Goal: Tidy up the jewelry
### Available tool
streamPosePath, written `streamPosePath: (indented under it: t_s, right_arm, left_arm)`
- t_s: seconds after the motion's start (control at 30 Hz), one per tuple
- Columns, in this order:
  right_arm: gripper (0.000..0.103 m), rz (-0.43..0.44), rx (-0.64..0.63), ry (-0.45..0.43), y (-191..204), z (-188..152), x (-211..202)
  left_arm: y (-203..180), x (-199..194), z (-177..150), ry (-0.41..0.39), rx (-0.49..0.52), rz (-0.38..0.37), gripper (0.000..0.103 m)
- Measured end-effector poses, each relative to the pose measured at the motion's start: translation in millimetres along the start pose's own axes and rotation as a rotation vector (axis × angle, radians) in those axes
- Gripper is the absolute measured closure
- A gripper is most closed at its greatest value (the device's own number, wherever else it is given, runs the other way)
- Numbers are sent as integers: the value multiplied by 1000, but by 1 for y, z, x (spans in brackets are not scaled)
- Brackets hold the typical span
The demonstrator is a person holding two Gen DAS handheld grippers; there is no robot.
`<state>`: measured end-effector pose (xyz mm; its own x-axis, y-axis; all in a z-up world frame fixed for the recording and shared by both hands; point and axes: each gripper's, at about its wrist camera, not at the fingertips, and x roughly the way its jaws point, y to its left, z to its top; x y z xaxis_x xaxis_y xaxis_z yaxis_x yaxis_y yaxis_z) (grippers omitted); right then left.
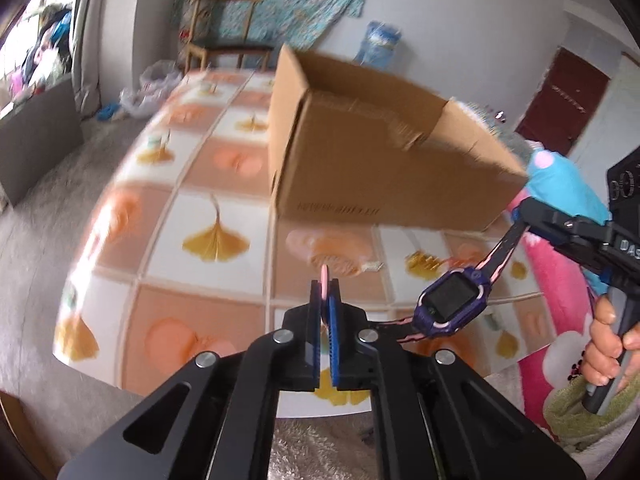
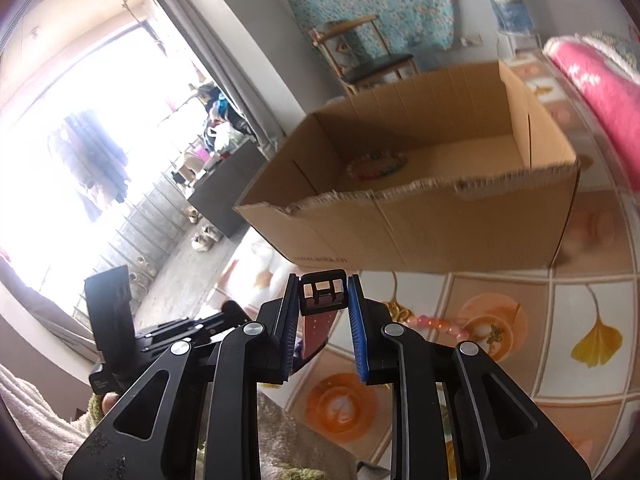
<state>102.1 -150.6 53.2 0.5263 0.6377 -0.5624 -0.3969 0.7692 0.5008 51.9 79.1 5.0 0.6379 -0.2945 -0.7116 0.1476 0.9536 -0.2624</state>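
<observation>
A purple smartwatch (image 1: 452,300) with a pink-and-black strap hangs above the patterned table (image 1: 216,168), stretched between both grippers. My left gripper (image 1: 325,292) is shut on one pink strap end, which pokes up between its blue pads. My right gripper (image 1: 524,210) is shut on the other end. In the right wrist view that gripper (image 2: 322,300) pinches the strap at its black buckle (image 2: 320,311). An open cardboard box (image 2: 420,216) stands just beyond, with a beaded bracelet (image 2: 376,166) on its floor. The box (image 1: 380,152) sits behind and left of the watch.
A pink bead bracelet (image 2: 440,326) and a gold piece (image 2: 396,312) lie on the table in front of the box. A pink blanket (image 2: 600,92) borders the table on the right. A wooden chair (image 1: 224,28) stands behind it. A hand (image 1: 608,344) grips the right handle.
</observation>
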Motion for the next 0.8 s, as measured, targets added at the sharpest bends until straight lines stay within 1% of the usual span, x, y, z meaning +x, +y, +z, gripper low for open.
streamPosePath:
  t_s: [0.07,0.2,0.3,0.4,0.5,0.57,0.63,0.73,0.8]
  right_arm:
    - [82,14,-9,-19,6,5,-8]
    - [82,37,-51,-69,17,21,-23]
    - [81,57,-86,-114,24,37,-34]
    - [81,71,-118,-140,25,59,-41]
    - [81,81,-147,-161,21,83,-46]
    - [81,80,-157,-169,14,103,-46]
    - [81,65,-161,-180,6,117,-43]
    - [81,51,-161,-137,-12,140,-32]
    - [81,39,-160,-103,-21,150,-21]
  left_arm:
    - [-9,-22,10,-55,38,-18,100]
    - [-22,-45,33,-133,86,-67,100]
    - [-34,-60,61,-191,134,-107,100]
    - [-45,-69,87,-244,181,-135,100]
    - [-54,-71,109,-280,219,-158,100]
    - [-60,-65,126,-288,246,-160,100]
    - [-63,-52,144,-278,259,-167,100]
    - [-64,-25,167,-234,264,-175,100]
    - [-65,1,182,-177,264,-156,100]
